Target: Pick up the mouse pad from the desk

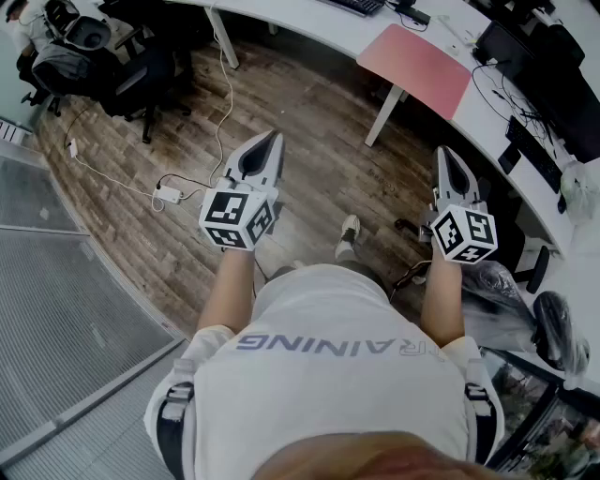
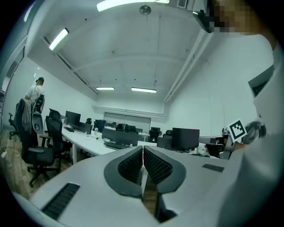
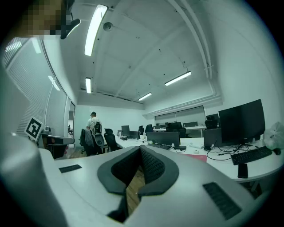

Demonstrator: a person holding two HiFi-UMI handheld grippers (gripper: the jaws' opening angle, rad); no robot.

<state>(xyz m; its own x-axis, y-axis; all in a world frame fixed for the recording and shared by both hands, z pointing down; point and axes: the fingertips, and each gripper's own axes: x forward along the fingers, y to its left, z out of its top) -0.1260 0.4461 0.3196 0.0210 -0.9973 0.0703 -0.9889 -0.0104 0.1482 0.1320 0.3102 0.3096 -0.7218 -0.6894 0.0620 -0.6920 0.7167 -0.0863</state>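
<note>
The pink mouse pad [image 1: 417, 67] lies flat on the long white desk [image 1: 309, 23], overhanging its front edge, ahead of me. In the right gripper view the mouse pad [image 3: 198, 157] is a thin pink strip on the desk past the jaws. My left gripper [image 1: 272, 139] is held level over the wooden floor, well short and left of the pad, shut and empty. My right gripper [image 1: 444, 155] hangs level below the pad's right end, apart from it, shut with nothing in it. In their own views, the left gripper [image 2: 143, 150] and right gripper [image 3: 140, 148] show jaws pressed together.
A desk leg [image 1: 386, 112] stands under the pad. Office chairs [image 1: 141, 66] sit at the far left, with a white cable and adapter [image 1: 169, 194] on the floor. Monitors and cables [image 1: 534, 56] crowd the desk's right side. A person [image 3: 93, 122] stands far off.
</note>
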